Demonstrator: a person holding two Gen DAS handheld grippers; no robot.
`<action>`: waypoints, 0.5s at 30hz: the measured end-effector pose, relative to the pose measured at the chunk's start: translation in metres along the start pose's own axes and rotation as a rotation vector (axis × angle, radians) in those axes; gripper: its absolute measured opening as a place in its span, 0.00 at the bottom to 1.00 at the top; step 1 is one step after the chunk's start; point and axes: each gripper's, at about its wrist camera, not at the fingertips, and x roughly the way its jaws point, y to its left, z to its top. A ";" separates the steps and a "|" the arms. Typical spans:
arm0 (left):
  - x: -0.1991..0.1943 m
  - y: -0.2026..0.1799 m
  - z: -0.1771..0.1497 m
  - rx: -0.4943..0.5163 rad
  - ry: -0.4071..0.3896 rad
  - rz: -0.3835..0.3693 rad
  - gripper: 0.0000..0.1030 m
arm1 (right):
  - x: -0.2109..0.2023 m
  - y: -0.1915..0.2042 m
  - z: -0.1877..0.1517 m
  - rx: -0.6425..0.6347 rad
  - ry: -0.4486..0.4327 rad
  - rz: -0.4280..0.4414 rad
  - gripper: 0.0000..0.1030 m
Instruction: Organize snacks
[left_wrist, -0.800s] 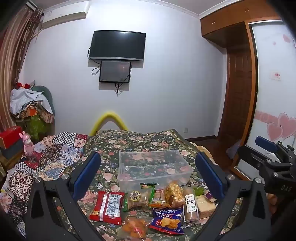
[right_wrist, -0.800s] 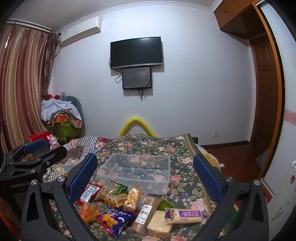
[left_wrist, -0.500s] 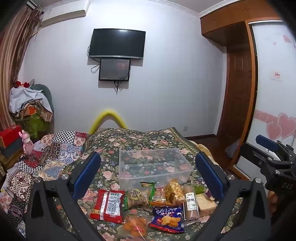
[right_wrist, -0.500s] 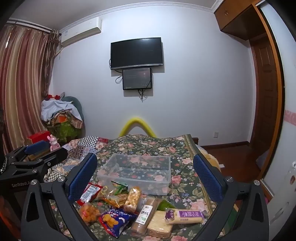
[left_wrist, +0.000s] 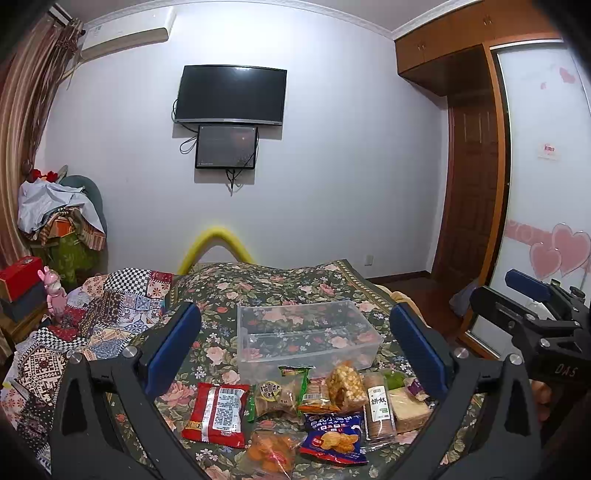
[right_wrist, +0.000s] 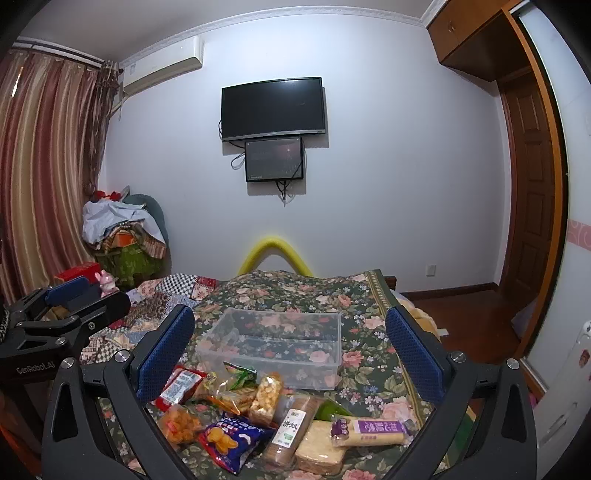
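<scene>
The clear plastic bin sat empty on the floral bedspread, open side up, evidently set as the receptacle. The snack packets lay clustered just in front of the bin, on its near side, none inside it; sorting was judged not yet begun. The left gripper and right gripper hung above the packets, short of the bin, fingers spread wide and holding nothing, presumably ready for a first pick.
</scene>
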 end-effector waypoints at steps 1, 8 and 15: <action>0.000 0.000 0.000 0.000 -0.001 0.001 1.00 | 0.000 0.000 0.001 0.000 -0.001 -0.001 1.00; -0.003 0.000 0.001 -0.003 -0.005 0.000 1.00 | -0.008 0.000 0.002 -0.001 -0.009 0.001 1.00; -0.007 0.001 0.004 0.000 -0.015 -0.004 1.00 | -0.007 0.001 0.001 -0.005 -0.012 0.006 1.00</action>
